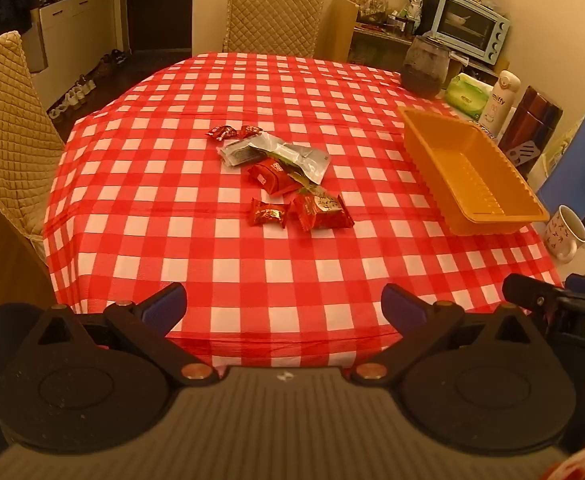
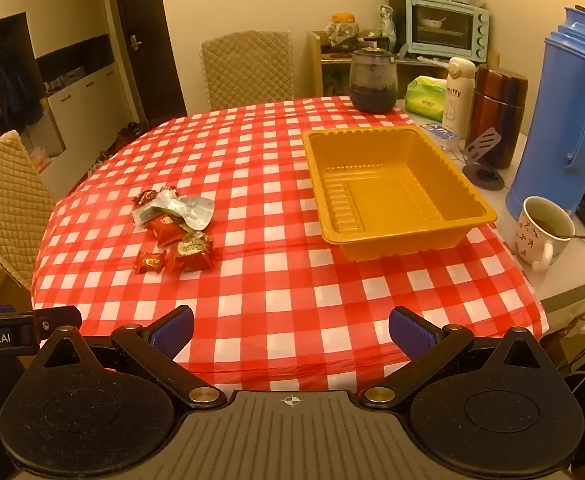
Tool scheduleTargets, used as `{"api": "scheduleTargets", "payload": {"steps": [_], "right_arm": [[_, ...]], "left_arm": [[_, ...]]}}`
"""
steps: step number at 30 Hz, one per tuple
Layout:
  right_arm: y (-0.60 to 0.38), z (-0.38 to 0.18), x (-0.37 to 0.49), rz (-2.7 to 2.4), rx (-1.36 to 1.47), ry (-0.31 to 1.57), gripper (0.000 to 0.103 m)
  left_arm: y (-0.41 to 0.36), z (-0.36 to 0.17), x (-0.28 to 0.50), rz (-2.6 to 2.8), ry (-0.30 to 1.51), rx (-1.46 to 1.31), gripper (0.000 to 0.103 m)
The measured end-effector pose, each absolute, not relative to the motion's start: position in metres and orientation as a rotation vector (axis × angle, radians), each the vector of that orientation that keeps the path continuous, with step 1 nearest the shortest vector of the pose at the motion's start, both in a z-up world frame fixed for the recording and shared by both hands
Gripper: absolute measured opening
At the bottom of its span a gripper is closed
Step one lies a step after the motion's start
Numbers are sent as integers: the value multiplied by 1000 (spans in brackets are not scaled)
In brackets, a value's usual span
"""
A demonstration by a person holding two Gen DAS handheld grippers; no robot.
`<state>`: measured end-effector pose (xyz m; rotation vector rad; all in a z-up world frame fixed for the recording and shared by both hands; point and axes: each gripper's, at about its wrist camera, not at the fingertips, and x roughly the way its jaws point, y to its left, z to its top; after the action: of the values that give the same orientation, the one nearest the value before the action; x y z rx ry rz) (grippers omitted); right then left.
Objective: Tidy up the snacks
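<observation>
Checked plastic tablecloth (image 2: 284,280), crinkly foil snacks (image 2: 172,228), ribbed orange tray (image 2: 396,200); both grippers (image 1: 284,304) (image 2: 291,330) wide apart.

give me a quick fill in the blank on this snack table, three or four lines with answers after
1. The orange tray holds ____ snacks so far.
2. The snack pile lies on a red and white ____ tablecloth.
3. The left gripper and right gripper both have their jaws ____.
4. The white mug stands next to a tall ____ thermos.

Missing words: no; checked; open; blue
</observation>
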<state>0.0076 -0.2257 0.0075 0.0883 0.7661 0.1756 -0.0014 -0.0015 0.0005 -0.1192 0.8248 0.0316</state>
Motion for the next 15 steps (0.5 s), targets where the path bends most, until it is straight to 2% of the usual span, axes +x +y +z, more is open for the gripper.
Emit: {"api": "scheduleTargets", "payload": {"steps": [15], "right_arm": [[-225,10,7,178,96,763,103]], "left_arm": [[4,3,-3,15,831,-132,103]]}}
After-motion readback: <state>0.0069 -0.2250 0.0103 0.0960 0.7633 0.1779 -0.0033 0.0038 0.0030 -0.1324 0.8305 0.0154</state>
